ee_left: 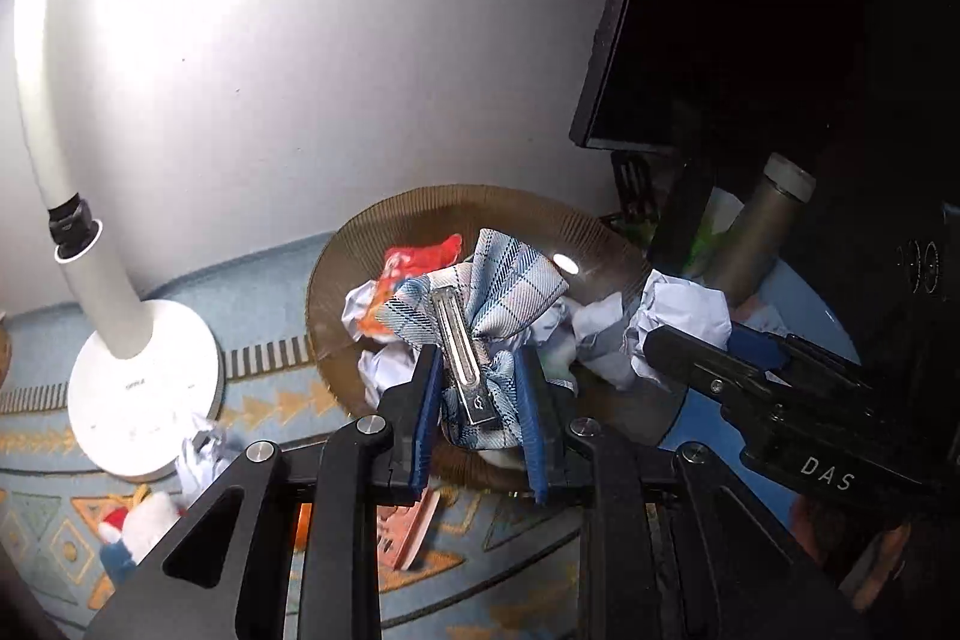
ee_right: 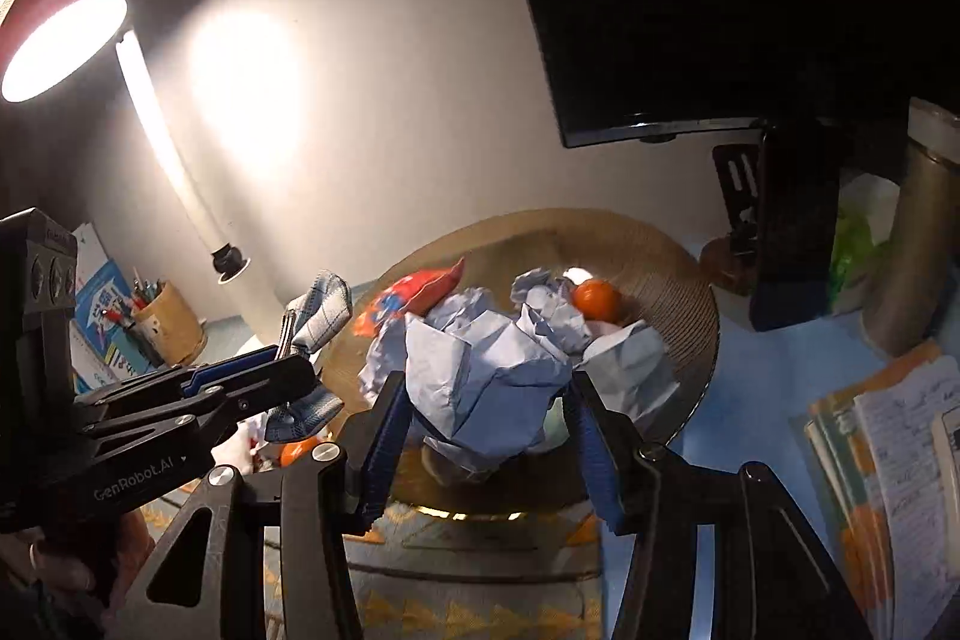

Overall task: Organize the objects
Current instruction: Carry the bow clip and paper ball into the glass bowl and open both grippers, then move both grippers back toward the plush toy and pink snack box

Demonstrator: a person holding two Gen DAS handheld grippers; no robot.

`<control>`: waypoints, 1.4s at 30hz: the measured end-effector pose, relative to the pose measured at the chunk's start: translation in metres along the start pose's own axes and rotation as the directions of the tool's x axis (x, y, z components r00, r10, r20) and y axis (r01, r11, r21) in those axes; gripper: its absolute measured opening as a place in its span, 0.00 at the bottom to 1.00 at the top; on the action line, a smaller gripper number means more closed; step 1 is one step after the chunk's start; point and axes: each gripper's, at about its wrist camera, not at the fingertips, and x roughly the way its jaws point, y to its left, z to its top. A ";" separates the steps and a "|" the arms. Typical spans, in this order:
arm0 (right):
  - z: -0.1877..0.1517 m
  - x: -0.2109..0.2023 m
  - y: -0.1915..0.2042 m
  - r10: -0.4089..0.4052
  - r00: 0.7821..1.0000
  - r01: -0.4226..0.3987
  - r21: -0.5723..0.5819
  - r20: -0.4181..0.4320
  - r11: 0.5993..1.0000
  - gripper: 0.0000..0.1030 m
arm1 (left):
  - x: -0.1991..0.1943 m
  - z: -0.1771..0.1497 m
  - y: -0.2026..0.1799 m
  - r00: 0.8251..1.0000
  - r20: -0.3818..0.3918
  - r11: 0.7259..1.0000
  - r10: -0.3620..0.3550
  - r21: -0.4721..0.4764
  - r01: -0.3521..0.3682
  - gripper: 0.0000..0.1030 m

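Left tool [ee_left: 480, 400] is pinched on a plaid bow hair clip [ee_left: 474, 316], held at frame centre above the brown ribbed bowl [ee_left: 336, 280]. Right tool [ee_right: 480, 400] is clamped on a crumpled paper ball [ee_right: 480, 370], also over the bowl. Risks, as judged:
- The clip is gripped by its fabric and may slip or swing free
- The paper may compress and drop back into the bowl
- The two tools sit close and may collide
- The white desk lamp [ee_left: 144, 388] at lower left could be knocked
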 end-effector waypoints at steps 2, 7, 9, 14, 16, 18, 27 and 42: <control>0.018 0.018 -0.016 -0.016 1.000 0.017 0.042 -0.018 0.999 0.49 | 0.020 0.016 -0.004 1.000 0.005 1.000 -0.016 -0.004 0.016 0.21; 0.040 0.060 -0.059 0.028 0.996 -0.014 0.162 -0.085 0.987 0.50 | 0.068 0.039 0.001 0.995 -0.022 0.991 -0.095 -0.092 0.092 0.20; 0.045 0.070 -0.066 -0.011 0.996 0.025 0.152 -0.089 0.988 0.50 | 0.080 0.040 -0.001 0.995 -0.031 0.991 -0.096 -0.094 0.092 0.21; 0.047 0.086 -0.071 -0.063 0.991 0.077 0.120 -0.119 0.990 0.52 | 0.102 0.039 -0.007 0.995 -0.076 0.996 -0.068 -0.060 0.063 0.31; 0.047 0.087 -0.073 -0.066 0.990 0.081 0.121 -0.123 0.989 0.63 | 0.107 0.039 -0.005 0.991 -0.096 0.993 -0.094 -0.078 0.087 0.35; 0.047 0.084 -0.073 -0.072 0.991 0.085 0.116 -0.111 0.990 0.65 | 0.107 0.039 -0.005 0.987 -0.112 0.991 -0.117 -0.086 0.108 0.42; 0.040 0.046 -0.054 -0.037 0.997 0.045 0.112 -0.073 0.993 0.65 | 0.045 0.033 -0.002 0.990 -0.019 0.988 -0.140 -0.072 0.138 0.53; -0.020 -0.039 0.054 0.026 0.996 -0.027 -0.006 -0.087 1.000 0.65 | -0.137 -0.062 0.055 0.982 0.167 0.988 0.088 -0.137 -0.065 0.92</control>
